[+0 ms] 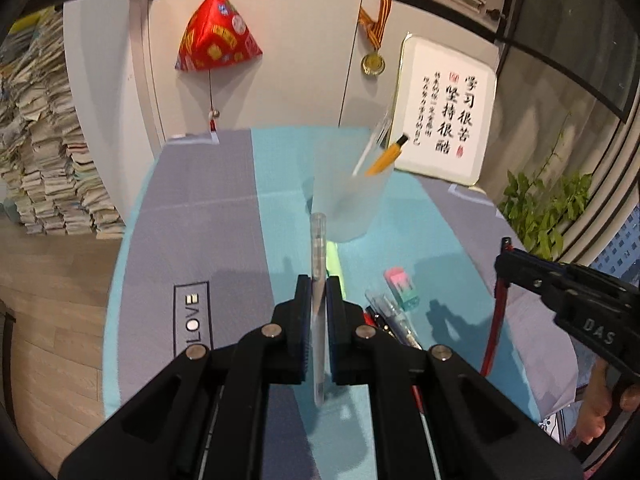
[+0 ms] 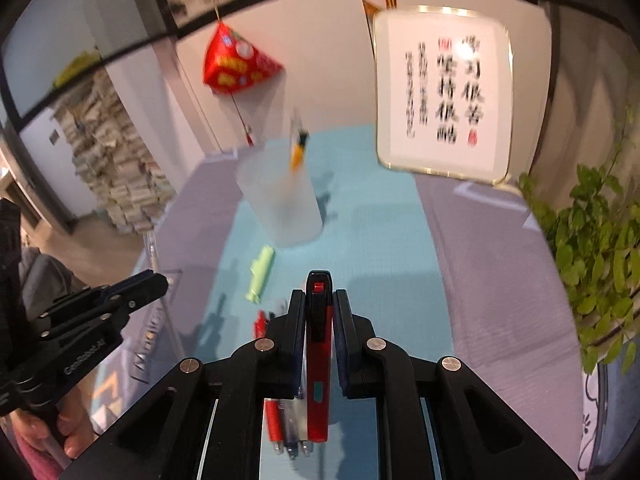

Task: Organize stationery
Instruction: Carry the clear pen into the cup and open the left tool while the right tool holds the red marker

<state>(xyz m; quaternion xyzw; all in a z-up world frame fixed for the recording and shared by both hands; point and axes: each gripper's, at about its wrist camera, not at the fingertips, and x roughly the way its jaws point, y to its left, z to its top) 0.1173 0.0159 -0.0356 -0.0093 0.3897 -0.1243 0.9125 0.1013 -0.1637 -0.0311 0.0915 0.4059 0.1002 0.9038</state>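
Both fingers of the left gripper (image 1: pixel 318 300) clamp a clear pen (image 1: pixel 318 264); the right gripper (image 2: pixel 319 312) pinches a red pen (image 2: pixel 319 360). Beyond them stands a frosted cup (image 1: pixel 348 196) holding pens; a green highlighter (image 2: pixel 261 274) lies near it.

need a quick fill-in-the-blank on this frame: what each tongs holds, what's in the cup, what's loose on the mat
1. The left tongs are shut on a ____ pen.
2. The right tongs grip a pen whose body is ____.
3. The orange pen stands in the frosted ____.
4. The green highlighter lies on the ____ stripe of the mat.

Missing words: clear; red; cup; teal
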